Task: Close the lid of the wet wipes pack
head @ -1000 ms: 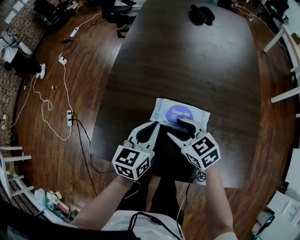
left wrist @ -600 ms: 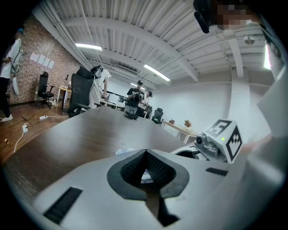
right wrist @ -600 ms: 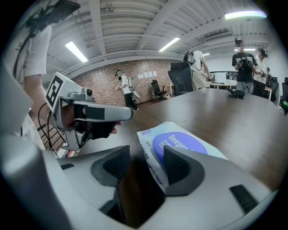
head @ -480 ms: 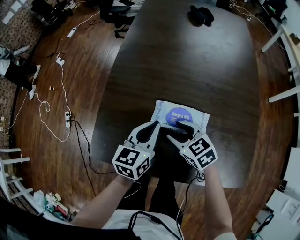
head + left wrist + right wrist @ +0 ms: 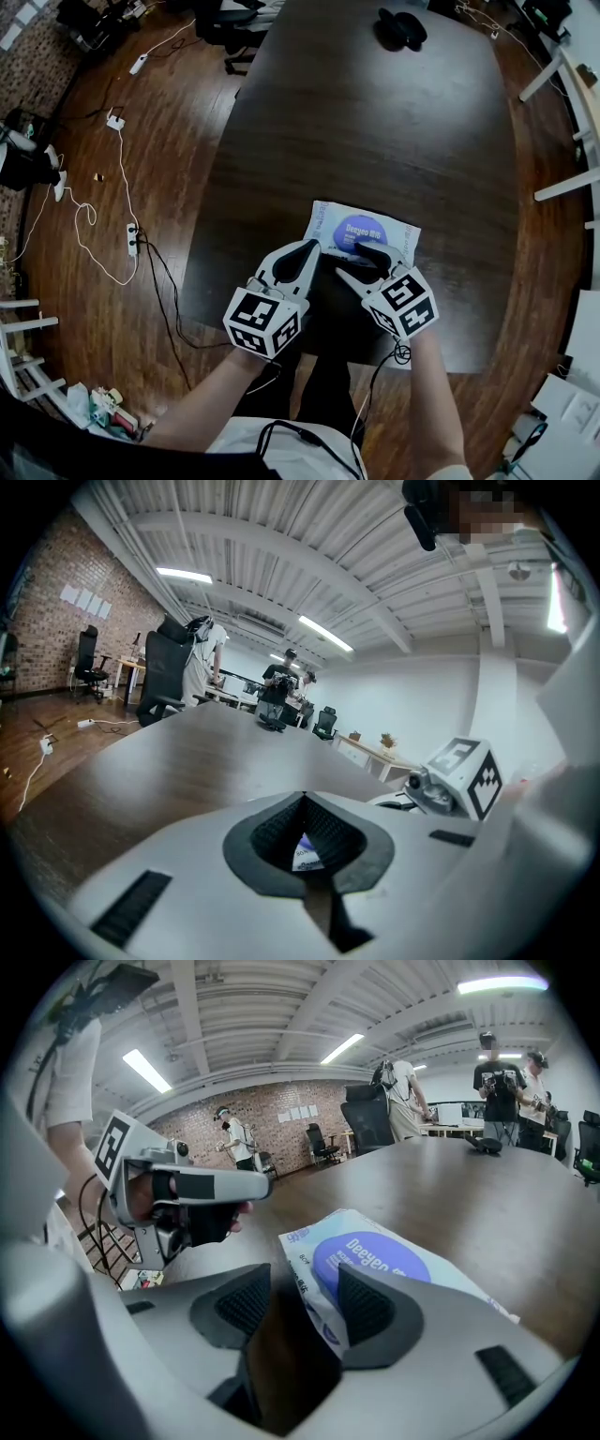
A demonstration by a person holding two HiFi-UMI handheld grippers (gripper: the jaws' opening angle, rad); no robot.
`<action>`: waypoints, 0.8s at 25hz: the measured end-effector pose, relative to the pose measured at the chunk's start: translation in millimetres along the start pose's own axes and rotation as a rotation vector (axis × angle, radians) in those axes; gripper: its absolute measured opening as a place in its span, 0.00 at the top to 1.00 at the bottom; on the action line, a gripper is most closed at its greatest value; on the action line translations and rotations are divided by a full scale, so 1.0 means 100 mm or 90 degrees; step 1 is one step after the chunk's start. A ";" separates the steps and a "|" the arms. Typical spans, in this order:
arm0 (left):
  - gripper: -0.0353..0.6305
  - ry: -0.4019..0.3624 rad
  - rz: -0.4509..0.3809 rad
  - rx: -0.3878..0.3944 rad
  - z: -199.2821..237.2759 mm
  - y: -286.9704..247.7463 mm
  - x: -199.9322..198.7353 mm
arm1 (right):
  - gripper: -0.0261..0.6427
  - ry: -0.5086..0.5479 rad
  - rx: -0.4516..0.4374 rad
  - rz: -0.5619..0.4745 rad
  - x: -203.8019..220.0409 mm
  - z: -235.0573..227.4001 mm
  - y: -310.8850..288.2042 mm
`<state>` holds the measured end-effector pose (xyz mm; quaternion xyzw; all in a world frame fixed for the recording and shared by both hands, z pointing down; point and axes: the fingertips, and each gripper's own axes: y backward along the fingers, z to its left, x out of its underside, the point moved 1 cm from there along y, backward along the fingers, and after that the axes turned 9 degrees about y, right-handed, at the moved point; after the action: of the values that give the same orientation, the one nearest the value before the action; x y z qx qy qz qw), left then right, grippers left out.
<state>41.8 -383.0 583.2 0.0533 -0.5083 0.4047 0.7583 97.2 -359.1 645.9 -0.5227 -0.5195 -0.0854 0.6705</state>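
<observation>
Left gripper [image 5: 302, 797]: jaws together, wet wipes pack [image 5: 306, 855] sliver behind.
Right gripper [image 5: 302, 1283]: we see jaws apart astride its edge.
Pose: both pointing forward.

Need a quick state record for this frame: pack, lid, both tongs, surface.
pack: wet wipes pack, lying flat
surface: dark table, pack near the person's edge
lid: blue oval lid, lies flat on the pack, looks closed
left: left tongs shut, tips by the pack's near left corner, holding nothing
right: right tongs open, one jaw over the pack's near edge, not clamped
</observation>
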 end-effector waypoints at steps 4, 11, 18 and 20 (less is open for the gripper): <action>0.95 -0.001 -0.004 0.004 0.00 0.01 -0.04 | 0.63 -0.024 -0.002 -0.004 0.01 -0.03 -0.01; 0.95 -0.018 -0.029 0.021 -0.10 0.27 -0.38 | 0.63 -0.070 0.043 -0.069 -0.28 0.03 0.28; 0.95 -0.049 -0.062 0.054 -0.40 0.61 -0.79 | 0.63 -0.132 0.143 -0.209 -0.74 0.15 1.08; 0.95 -0.063 -0.071 0.073 -0.56 0.72 -0.94 | 0.63 -0.142 0.173 -0.242 -0.89 0.23 1.37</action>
<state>19.5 -359.5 456.3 0.1449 -0.5172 0.3873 0.7494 134.2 -319.0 489.8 -0.3271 -0.6857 -0.0813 0.6451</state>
